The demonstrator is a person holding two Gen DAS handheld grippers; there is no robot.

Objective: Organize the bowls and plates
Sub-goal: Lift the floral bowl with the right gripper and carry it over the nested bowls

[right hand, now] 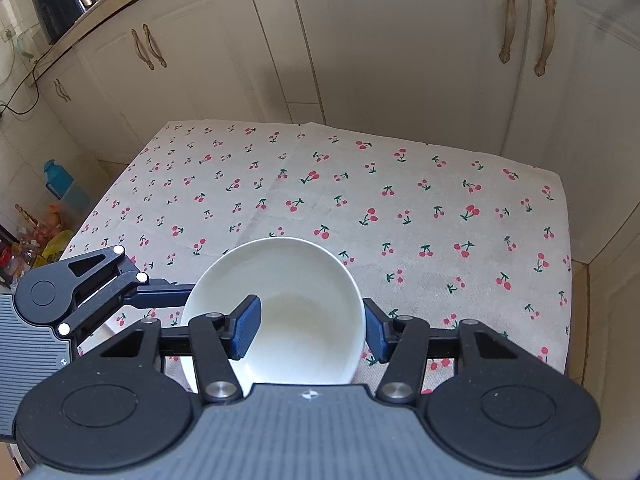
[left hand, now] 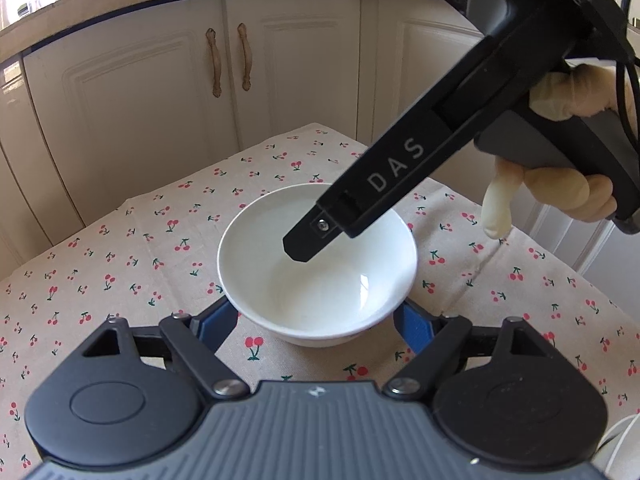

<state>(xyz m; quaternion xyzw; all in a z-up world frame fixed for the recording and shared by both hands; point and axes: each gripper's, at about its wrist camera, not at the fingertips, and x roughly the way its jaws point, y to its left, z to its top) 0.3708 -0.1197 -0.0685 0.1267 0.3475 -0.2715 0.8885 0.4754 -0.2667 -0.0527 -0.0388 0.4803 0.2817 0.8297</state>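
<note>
A white bowl (left hand: 316, 264) stands upright on the cherry-print tablecloth (left hand: 120, 248); it also shows in the right wrist view (right hand: 296, 312). My left gripper (left hand: 316, 324) is open, its blue pads on either side of the bowl's near base. My right gripper (right hand: 312, 326) is open: its left finger (right hand: 246, 326) hangs inside the bowl, its right finger (right hand: 376, 334) outside the rim. In the left wrist view the right gripper's finger (left hand: 308, 240) reaches down into the bowl from the upper right. I cannot tell whether any pad touches the bowl.
White cabinet doors (left hand: 160, 80) stand close behind the table. The table's far edge (right hand: 360, 132) and right edge (right hand: 566, 280) drop to the floor. Bottles and clutter (right hand: 48, 216) lie on the floor at left. A black appliance (right hand: 60, 0) sits on the counter.
</note>
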